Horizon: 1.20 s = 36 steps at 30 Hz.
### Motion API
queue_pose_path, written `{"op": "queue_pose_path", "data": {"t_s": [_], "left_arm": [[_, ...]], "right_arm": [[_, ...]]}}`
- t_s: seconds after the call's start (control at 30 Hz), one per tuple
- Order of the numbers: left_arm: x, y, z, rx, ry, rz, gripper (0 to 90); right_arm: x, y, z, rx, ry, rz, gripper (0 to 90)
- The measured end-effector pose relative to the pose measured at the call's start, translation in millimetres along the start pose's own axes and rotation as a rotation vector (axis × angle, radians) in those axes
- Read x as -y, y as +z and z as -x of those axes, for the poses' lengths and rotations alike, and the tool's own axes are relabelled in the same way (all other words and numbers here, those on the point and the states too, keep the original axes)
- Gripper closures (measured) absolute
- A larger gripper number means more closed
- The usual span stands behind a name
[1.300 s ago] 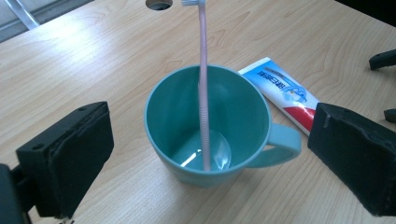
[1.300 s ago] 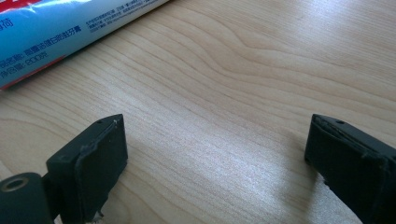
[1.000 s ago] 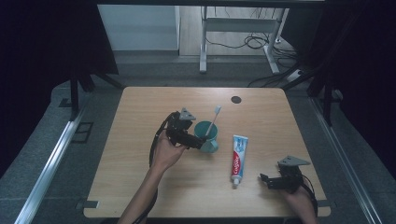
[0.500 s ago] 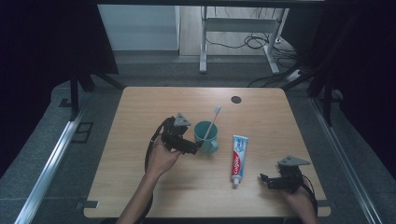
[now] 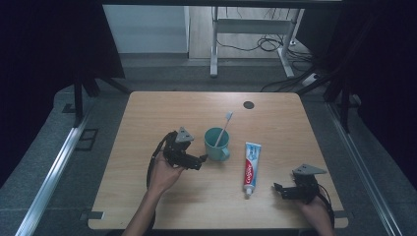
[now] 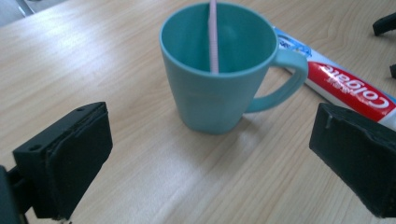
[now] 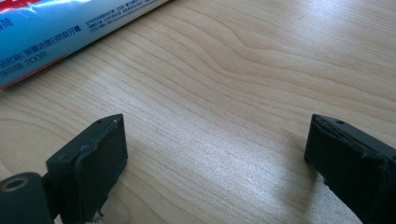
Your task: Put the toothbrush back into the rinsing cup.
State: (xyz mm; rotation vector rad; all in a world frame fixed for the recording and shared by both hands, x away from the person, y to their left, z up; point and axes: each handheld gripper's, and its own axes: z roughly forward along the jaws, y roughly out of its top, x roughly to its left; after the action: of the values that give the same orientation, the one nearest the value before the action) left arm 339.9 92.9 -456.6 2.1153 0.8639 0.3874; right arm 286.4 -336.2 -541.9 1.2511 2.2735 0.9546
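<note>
A teal mug stands upright mid-table with a pale toothbrush leaning in it, head up. A toothpaste tube lies flat to its right, cap toward the person. My left gripper is open just left of the mug and clear of it. In the left gripper view the mug and toothbrush handle sit ahead of the left gripper, with the tube behind. My right gripper is open near the front right, over bare wood. In its view the right gripper holds nothing and the tube is at upper left.
A small black round cap is set in the wooden table near its far edge. Beyond the table stand a metal frame and floor cables. The right hand rests close to the table's front right corner.
My left gripper has drawn back from the mug, down and to the left, leaving mug and toothbrush standing. The right gripper has not moved.
</note>
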Motion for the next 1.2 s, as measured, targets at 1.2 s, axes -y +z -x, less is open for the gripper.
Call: {"op": "queue_pose_path", "data": {"t_s": [1.2], "left_arm": [[77.0, 0.5, 5.3, 0.002, -0.080, -0.006, 0.0]], "right_arm": [[-0.1, 0.2, -0.4, 0.004, 0.003, 0.001, 5.6]]}}
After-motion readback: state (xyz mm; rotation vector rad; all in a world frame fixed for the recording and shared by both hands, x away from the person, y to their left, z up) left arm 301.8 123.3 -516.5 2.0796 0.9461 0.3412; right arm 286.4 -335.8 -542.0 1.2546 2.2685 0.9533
